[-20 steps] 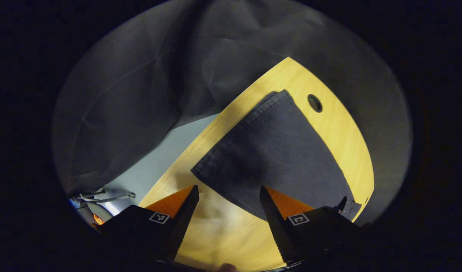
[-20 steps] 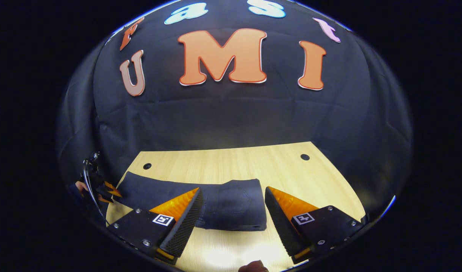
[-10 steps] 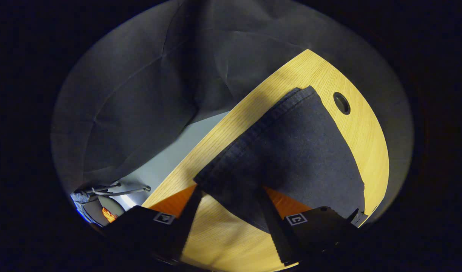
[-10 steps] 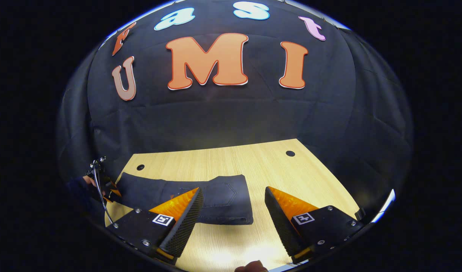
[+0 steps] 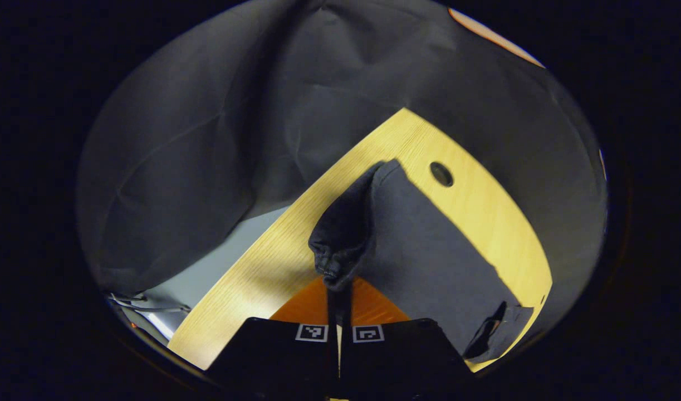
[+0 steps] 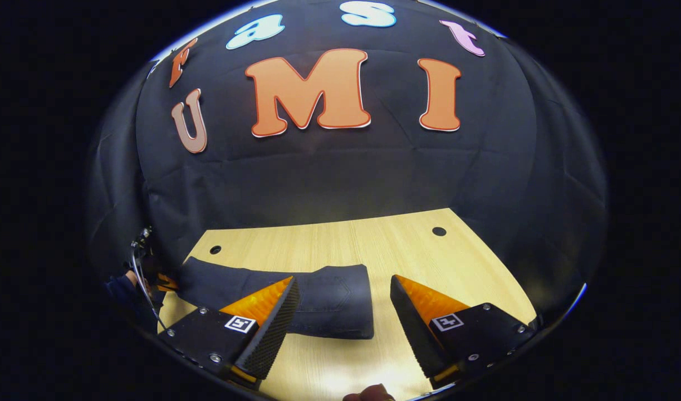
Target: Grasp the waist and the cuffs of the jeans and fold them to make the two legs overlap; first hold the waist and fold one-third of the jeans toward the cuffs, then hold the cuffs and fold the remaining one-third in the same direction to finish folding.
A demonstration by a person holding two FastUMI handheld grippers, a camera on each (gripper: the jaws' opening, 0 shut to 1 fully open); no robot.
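While the left tongs point(image 5: 339, 303) are pinching the jeans point(image 5: 424, 250) cuff, right tongs point(image 6: 344, 312) are gaping at six o'clock; next: carrying cuff over tabletop point(image 6: 373, 245).

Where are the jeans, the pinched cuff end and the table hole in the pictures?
jeans point(image 6: 329, 301): right gripper view, on the flat folded denim.
cuff end point(image 5: 334, 250): left gripper view, on the bunched fabric above the left gripper.
table hole point(image 5: 441, 174): left gripper view, on the hole's dark middle.
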